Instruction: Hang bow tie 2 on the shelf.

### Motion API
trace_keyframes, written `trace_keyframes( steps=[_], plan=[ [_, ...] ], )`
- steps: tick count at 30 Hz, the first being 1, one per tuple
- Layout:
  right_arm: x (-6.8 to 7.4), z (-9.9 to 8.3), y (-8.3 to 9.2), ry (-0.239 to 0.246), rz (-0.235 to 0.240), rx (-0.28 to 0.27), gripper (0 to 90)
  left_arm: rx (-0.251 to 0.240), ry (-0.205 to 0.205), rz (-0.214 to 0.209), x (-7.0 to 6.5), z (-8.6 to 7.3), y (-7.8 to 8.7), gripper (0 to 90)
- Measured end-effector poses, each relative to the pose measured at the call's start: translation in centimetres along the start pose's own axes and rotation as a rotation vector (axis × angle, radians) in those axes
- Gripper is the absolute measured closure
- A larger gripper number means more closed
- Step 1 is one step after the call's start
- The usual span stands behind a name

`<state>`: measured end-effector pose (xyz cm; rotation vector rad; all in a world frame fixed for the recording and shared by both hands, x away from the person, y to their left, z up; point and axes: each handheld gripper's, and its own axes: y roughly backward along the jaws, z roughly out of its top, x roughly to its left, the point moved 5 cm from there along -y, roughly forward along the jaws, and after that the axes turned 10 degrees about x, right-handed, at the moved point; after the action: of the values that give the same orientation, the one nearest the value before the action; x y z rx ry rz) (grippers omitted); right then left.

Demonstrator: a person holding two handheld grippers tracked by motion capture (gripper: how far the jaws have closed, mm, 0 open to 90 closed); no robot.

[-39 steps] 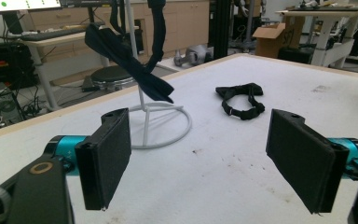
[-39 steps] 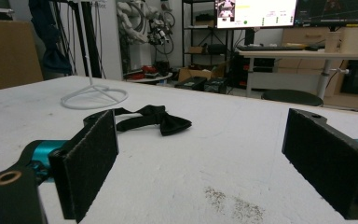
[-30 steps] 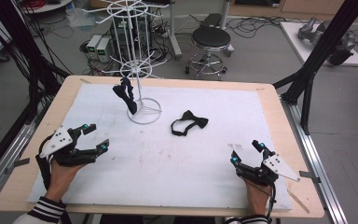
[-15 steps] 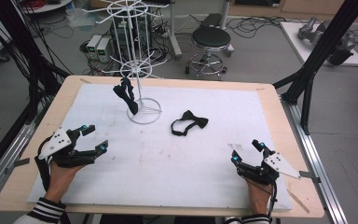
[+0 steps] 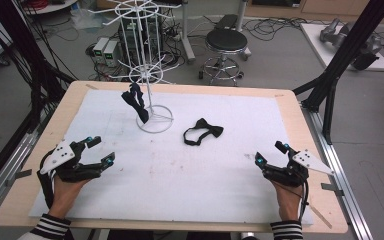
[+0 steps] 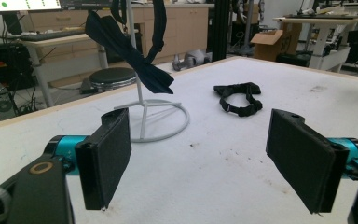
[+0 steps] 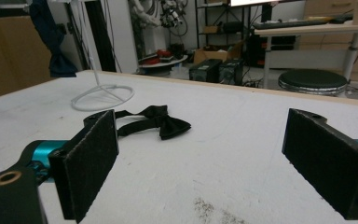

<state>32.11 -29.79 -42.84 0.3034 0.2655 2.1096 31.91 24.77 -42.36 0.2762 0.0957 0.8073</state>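
A black bow tie [image 5: 203, 132] [image 6: 239, 98] [image 7: 154, 122] lies flat on the white mat near the table's middle. A dark blue bow tie [image 5: 135, 102] [image 6: 129, 46] hangs from a low arm of the white wire rack [image 5: 147, 70], whose ring base [image 7: 103, 96] rests on the mat. My left gripper [image 5: 98, 150] [image 6: 200, 161] rests at the near left, jaws open and nothing between them. My right gripper [image 5: 269, 153] [image 7: 205, 163] is at the near right, also open and empty, pointing toward the black bow tie.
The white mat [image 5: 230, 175] covers most of the wooden table [image 5: 290, 100]. Beyond the far edge stand a black stool [image 5: 225, 42], computer boxes and cables on the floor. Black frame posts [image 5: 340, 55] rise at the right side.
My right gripper has risen slightly and edged forward. The left gripper and both bow ties stay where they were.
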Motion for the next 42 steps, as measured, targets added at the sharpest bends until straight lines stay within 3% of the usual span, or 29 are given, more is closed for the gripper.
trace_keyframes(
  steps=[10,24,29,36,42],
  plan=[
    [-0.6,3.2,-1.3,0.072,0.04,0.061,9.9,-0.008,0.008,0.011,0.2,-0.6,0.2,22.6],
    [-1.8,6.7,-3.9,0.111,0.083,0.143,9.9,-0.029,0.012,0.032,0.1,-1.1,0.0,22.6],
    [-2.0,8.3,-4.8,0.151,0.094,0.186,10.0,-0.019,0.016,0.041,0.2,-1.5,-0.1,22.7],
    [-2.3,10.2,-6.3,0.151,0.137,0.238,10.0,-0.009,0.016,0.053,0.4,-2.0,0.0,22.7],
    [-2.2,11.2,-7.6,0.183,0.172,0.294,10.0,-0.019,0.016,0.062,0.5,-2.1,0.0,22.8]
  ],
)
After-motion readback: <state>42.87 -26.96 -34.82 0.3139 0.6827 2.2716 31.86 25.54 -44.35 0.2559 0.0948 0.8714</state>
